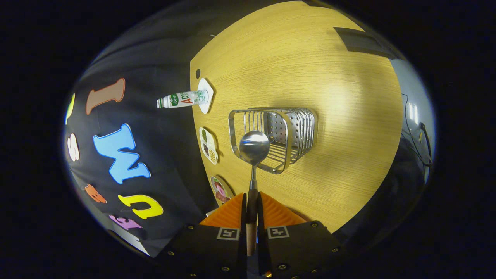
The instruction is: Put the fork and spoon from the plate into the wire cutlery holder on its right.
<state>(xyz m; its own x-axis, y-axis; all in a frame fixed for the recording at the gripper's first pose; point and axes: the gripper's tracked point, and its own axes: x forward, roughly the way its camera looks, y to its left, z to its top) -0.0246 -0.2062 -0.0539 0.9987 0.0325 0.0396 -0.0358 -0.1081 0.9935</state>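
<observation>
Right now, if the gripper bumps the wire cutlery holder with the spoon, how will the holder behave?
The wire cutlery holder looks light, mostly thin wires, so it would probably slide on the smooth table. The spoon, clamped in the gripper, looks rigid and should not bend.

Glossy polished metal spoon (254, 147) with a smooth wooden handle, at the six o'clock side of a shiny wire cutlery holder (288, 136) on a matt wood-grain table (341, 116).
</observation>
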